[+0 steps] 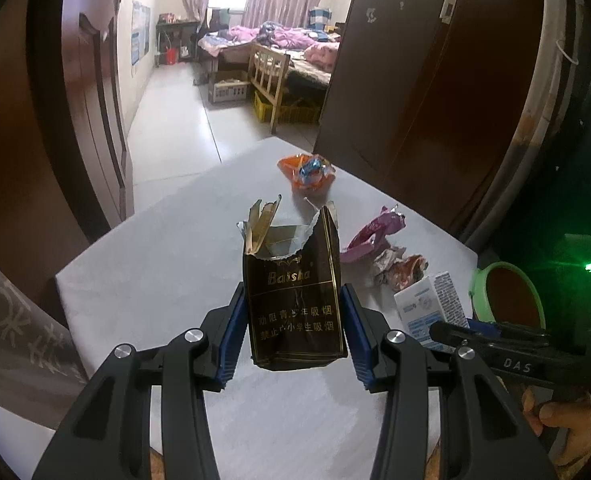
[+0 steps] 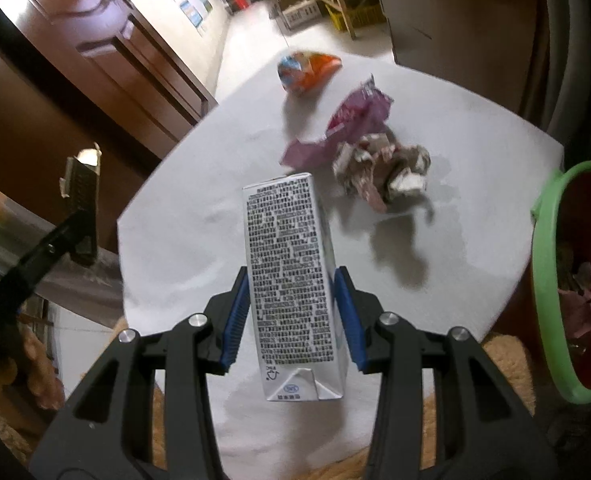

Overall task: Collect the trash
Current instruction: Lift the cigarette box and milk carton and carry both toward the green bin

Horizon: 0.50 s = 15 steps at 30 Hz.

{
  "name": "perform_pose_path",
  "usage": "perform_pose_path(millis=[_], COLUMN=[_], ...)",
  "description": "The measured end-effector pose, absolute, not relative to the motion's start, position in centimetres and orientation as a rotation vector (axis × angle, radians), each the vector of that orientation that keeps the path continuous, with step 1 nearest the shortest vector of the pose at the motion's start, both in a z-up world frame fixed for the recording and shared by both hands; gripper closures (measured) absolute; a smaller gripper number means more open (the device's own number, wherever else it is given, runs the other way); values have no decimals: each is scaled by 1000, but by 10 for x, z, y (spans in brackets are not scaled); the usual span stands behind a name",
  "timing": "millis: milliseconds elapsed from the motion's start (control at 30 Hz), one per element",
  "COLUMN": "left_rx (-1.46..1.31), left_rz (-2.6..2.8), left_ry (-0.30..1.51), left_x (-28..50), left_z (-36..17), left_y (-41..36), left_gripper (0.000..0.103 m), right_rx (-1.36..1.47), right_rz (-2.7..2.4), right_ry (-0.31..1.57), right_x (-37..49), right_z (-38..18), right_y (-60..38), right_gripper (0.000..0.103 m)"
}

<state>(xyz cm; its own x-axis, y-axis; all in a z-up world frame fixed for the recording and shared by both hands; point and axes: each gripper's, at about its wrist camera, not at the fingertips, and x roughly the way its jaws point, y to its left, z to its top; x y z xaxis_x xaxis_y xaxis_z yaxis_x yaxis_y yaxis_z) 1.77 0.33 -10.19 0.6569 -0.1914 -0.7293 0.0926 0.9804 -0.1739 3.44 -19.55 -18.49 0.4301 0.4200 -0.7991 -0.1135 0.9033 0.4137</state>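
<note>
My left gripper (image 1: 293,322) is shut on a torn dark-brown cigarette pack (image 1: 293,296), held above the white table (image 1: 143,280). My right gripper (image 2: 291,312) is shut on a white milk carton (image 2: 291,280) with black print, lifted over the same table. The carton (image 1: 431,308) and the right gripper (image 1: 479,334) show at the right of the left wrist view. The cigarette pack (image 2: 83,184) appears at the left of the right wrist view. On the table lie an orange snack wrapper (image 1: 307,172), a purple wrapper (image 1: 369,236) and a crumpled wrapper (image 1: 399,270).
A green-rimmed bin (image 2: 567,280) with a red inside stands off the table's right edge, with some trash in it. A dark wooden door (image 1: 87,120) is on the left and a dark cabinet (image 1: 423,80) behind the table. A bedroom opens beyond.
</note>
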Motion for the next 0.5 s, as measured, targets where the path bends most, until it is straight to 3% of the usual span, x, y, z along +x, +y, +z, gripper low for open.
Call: perform_pose_path(millis=[500], left_rx=[-121], left_rz=[-135], left_ry=[813], left_x=[20], left_z=[-102], left_y=[-15], left_gripper=[60], right_rx=[404], right_rz=[311], right_ry=[981], right_x=[26], right_z=[-168], right_y=[-231], right_gripper=[62])
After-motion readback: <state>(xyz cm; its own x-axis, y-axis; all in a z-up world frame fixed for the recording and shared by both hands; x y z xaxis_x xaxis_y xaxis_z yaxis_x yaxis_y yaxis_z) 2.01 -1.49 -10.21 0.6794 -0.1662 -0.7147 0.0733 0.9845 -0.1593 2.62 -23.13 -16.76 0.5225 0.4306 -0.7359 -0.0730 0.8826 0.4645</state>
